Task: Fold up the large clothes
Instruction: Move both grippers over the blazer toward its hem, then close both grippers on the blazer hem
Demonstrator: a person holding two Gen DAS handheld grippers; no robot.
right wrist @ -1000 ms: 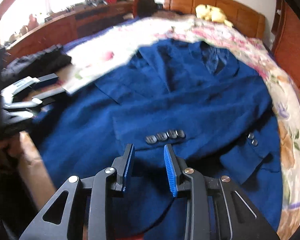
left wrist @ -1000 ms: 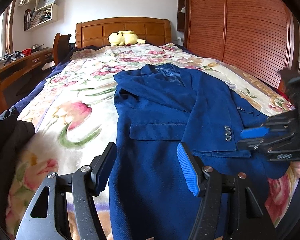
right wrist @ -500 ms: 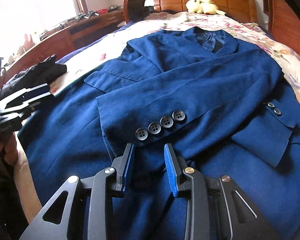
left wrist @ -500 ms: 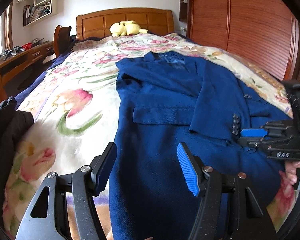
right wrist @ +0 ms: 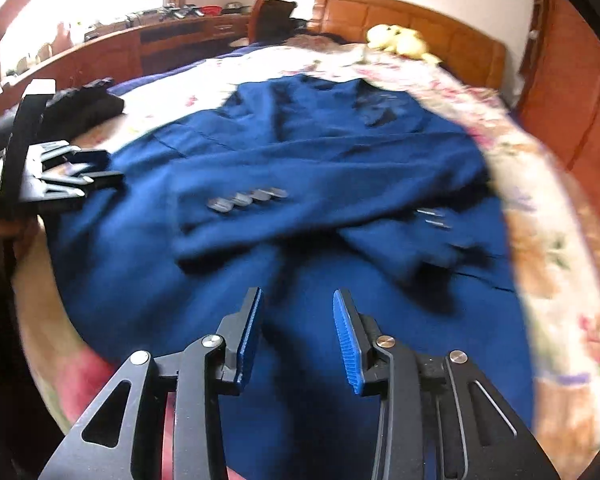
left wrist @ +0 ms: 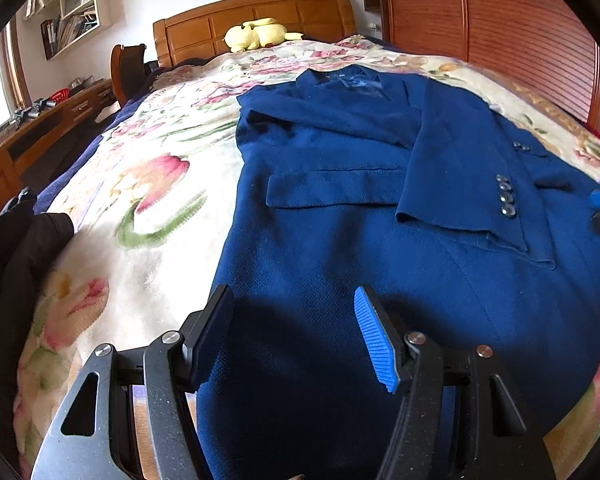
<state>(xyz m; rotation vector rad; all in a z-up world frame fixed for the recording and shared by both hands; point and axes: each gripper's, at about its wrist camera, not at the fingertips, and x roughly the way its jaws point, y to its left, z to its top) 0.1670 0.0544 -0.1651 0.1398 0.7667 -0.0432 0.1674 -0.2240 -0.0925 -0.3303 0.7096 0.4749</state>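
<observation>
Left wrist: left gripper [left wrist: 294, 336] jaws open, empty | right gripper [right wrist: 296, 334] jaws just opening, empty | blue jacket [left wrist: 340, 208] beneath both: soft, weighty; pinch hem corners.

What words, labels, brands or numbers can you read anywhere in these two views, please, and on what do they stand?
None can be read.
Books on the wall shelf: spines too small to read.
Lining inside the collar of the blue jacket: any label there is blurred.
Left claw: no legible marking in the blurred right wrist view.
</observation>
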